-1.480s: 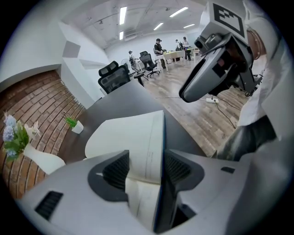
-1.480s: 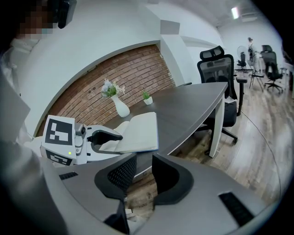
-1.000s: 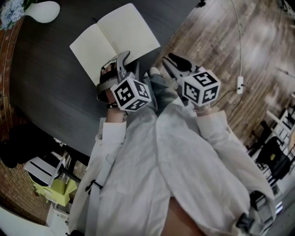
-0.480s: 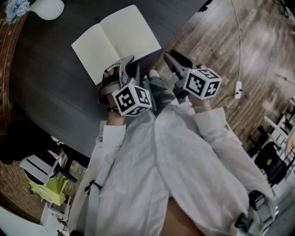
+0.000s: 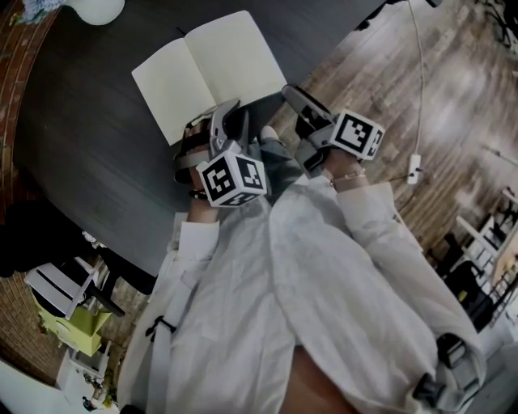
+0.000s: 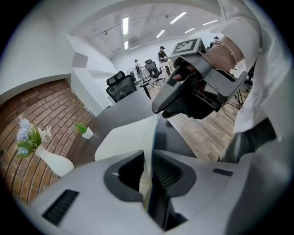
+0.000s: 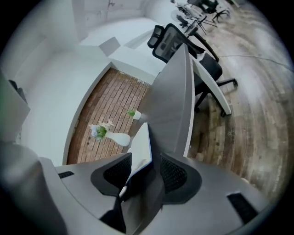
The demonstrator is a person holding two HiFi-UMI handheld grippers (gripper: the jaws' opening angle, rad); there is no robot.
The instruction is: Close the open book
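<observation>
book [image 5: 210, 69], flat, pale: left gripper [image 6: 147, 167] closing on edge, right gripper [image 7: 146, 170] opening round corner

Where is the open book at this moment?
In the head view, the open book lies at upper centre on the dark table, near its right edge, right of the white vase.

The bench [image 5: 97, 145] is big, round and dark. The floor [image 5: 453, 105] is brown wood planks. One wall [image 6: 41, 114] is red brick, and the rest are white. Long lights [image 6: 125, 25] shine on the ceiling. Black office chairs [image 6: 120, 87] stand far back. A white vase [image 6: 53, 160] of flowers and a little green plant [image 6: 84, 131] sit near the bricks.
</observation>
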